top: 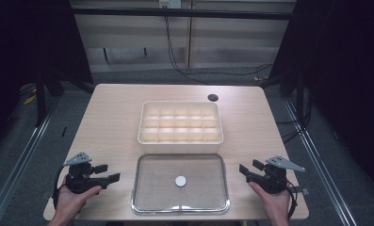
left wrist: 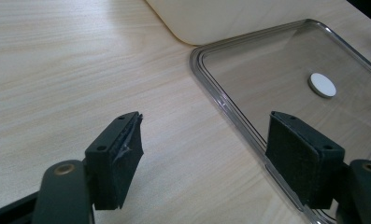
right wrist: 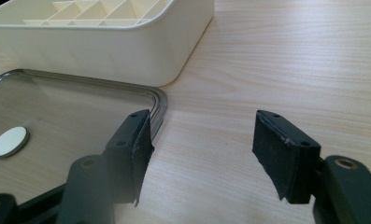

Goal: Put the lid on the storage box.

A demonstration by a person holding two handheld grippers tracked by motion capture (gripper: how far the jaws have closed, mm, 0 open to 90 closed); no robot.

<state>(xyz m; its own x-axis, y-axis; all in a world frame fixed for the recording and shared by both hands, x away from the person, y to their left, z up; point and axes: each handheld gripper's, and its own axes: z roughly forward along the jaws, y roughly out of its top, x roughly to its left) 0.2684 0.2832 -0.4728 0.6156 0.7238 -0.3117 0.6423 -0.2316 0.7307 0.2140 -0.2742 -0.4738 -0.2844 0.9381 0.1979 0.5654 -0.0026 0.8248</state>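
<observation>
Nothing started: clear lid (top: pixel 180 183) lies flat on tabletop (top: pixel 109 122), just before the divided organiser box (top: pixel 180 123). Left gripper (top: pixel 110 173) and right gripper (top: pixel 247 168) flank it, jaws open, empty.

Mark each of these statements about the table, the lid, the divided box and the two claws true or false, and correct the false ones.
1. The clear lid lies flat on the table, nearer the person than the cream divided box. True.
2. The left claw grips the lid's rim. False: its jaws stand open, with nothing between them, beside the lid.
3. A small white round disc sits at the lid's middle. True.
4. The box's compartments hold small parts. False: those that show are empty.
5. The right claw is shut on the disc. False: it is open, off to the lid's right.
</observation>
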